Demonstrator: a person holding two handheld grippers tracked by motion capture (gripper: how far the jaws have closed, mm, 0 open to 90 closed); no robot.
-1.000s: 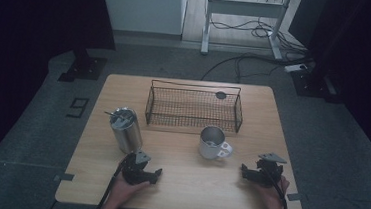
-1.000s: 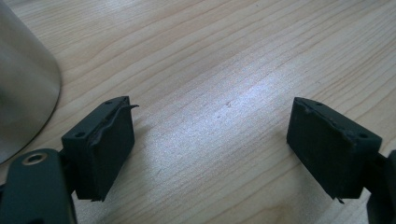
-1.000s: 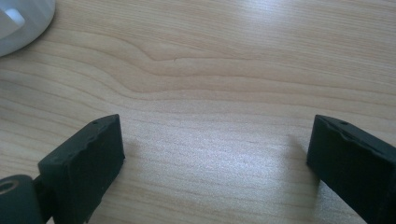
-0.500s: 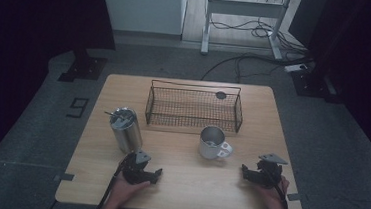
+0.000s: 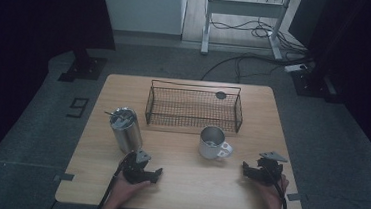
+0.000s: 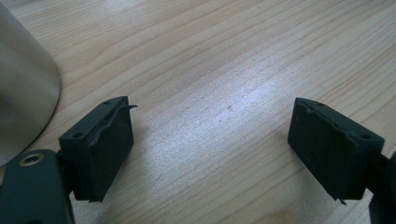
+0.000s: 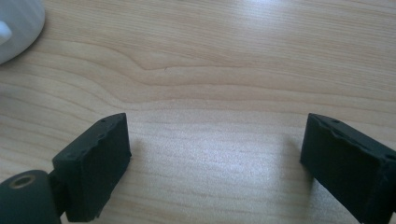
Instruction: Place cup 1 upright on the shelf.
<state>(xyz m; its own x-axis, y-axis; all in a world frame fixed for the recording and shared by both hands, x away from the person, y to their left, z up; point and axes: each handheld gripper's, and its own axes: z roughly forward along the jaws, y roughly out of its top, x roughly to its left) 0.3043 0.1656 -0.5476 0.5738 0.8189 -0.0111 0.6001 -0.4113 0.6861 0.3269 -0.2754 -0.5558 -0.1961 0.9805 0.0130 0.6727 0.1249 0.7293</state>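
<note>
High view: I hold the left hand-held gripper [image 5: 143, 171] low over the worktop [image 5: 182, 184], jaws spread and empty, just in front of the steel tumbler [image 5: 125, 130]. My right hand-held gripper [image 5: 261, 171], jaws likewise spread and empty, sits near the white mug [image 5: 212, 143], to its right. The wire basket [image 5: 193, 108] stands behind both vessels.

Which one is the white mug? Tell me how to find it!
Look at the wooden table and find the wire basket at its back. Just in front of the basket's right half stands the white mug. Unlike the taller steel tumbler to its left, it's short with a side handle.
</note>
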